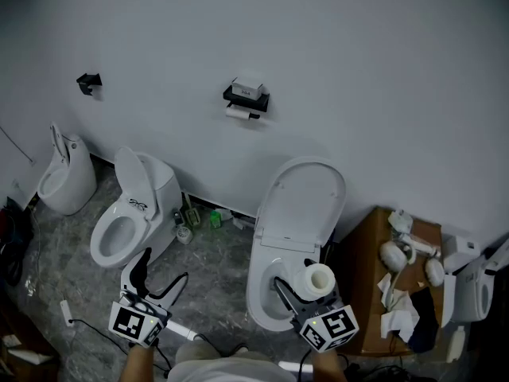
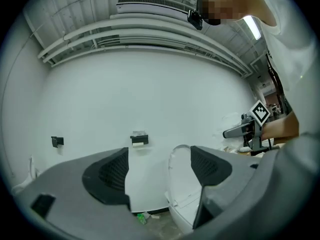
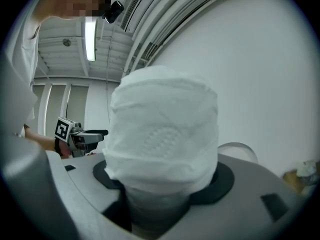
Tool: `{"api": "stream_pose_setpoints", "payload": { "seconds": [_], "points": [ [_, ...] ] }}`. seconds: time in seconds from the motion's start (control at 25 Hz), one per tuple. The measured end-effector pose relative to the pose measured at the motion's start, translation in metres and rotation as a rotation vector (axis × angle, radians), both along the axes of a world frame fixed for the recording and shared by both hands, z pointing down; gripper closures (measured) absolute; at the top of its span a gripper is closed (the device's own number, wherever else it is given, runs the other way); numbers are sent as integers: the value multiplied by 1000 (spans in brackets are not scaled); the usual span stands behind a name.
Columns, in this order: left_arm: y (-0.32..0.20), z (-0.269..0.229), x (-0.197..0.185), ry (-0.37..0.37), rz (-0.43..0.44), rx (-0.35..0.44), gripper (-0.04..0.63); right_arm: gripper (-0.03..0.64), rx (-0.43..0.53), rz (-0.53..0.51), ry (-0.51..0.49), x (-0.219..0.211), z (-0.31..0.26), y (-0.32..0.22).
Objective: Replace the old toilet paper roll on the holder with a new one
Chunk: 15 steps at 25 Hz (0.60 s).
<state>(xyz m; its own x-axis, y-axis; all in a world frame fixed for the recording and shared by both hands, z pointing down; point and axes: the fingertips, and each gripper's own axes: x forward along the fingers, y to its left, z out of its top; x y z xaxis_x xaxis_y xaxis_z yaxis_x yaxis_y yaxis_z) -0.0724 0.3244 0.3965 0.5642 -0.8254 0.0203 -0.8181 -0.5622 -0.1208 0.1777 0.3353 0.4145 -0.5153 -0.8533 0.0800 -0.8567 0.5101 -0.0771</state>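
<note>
The toilet paper roll (image 3: 162, 134) is white, with a patch of tiny pressed dots. The right claw (image 1: 302, 290) is grey with black pads, and so is the left claw (image 2: 157, 171). Each claw has a cube (image 1: 134, 322) with black and white squares. The wall (image 1: 358, 70) is pale grey-white. The holder (image 1: 246, 99) on it is black. The toilets (image 1: 298, 205) are white. The floor (image 1: 215, 261) is grey with cloudy marks. A small bottle (image 1: 215, 220) is green. The surface (image 1: 367, 293) is brown.

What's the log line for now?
left claw: open, empty | right claw: gripping new roll | holder: on wall, not reached
</note>
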Motion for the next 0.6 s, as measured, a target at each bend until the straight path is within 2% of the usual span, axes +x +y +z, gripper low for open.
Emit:
{"api": "stream_pose_setpoints", "payload": {
  "seconds": [0.2, 0.32, 0.6],
  "points": [
    [-31, 12, -3, -28, -4, -14, 224, 287, -25, -7, 2, -8, 14, -28],
    [-65, 24, -11, -17, 6, -31, 224, 287, -29, 9, 9, -15, 17, -55],
    [-203, 19, -18, -33, 102, 7, 224, 287, -46, 106, 23, -33, 16, -159]
  ]
}}
